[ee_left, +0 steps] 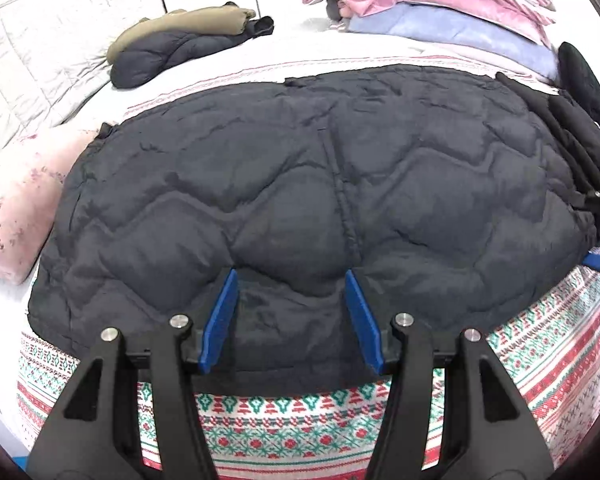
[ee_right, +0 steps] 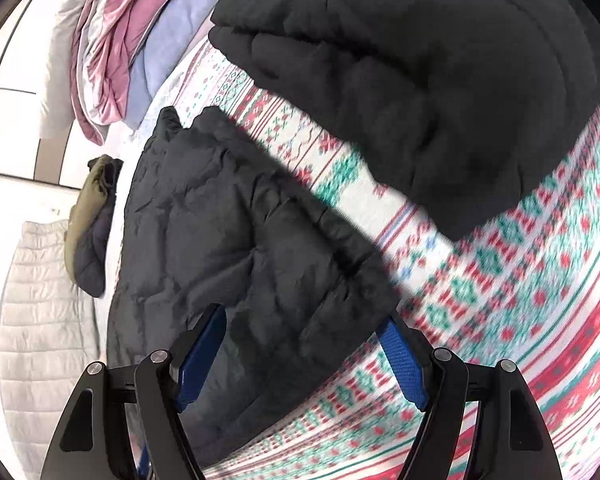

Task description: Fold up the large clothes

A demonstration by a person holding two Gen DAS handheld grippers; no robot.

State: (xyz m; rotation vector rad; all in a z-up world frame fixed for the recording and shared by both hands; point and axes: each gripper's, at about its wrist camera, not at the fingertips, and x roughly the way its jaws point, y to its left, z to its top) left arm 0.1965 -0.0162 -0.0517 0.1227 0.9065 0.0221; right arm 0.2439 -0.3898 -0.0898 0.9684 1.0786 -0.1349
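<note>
My left gripper (ee_left: 291, 280) stands about half open over the near hem of the dark quilted jacket (ee_left: 308, 184), nothing pinched; my right gripper (ee_right: 304, 320) gapes wide astride a jacket edge, blue ribbed pads (ee_right: 404, 364) clear of cloth; jacket puffy, wavy-stitched, matte, spread flat on the bed's knit-pattern blanket (ee_left: 540, 344); a second black padded piece (ee_right: 440, 80) lies apart.

Dark navy wavy-quilted jacket (ee_left: 300, 184), red-green patterned blanket (ee_left: 540, 344)
</note>
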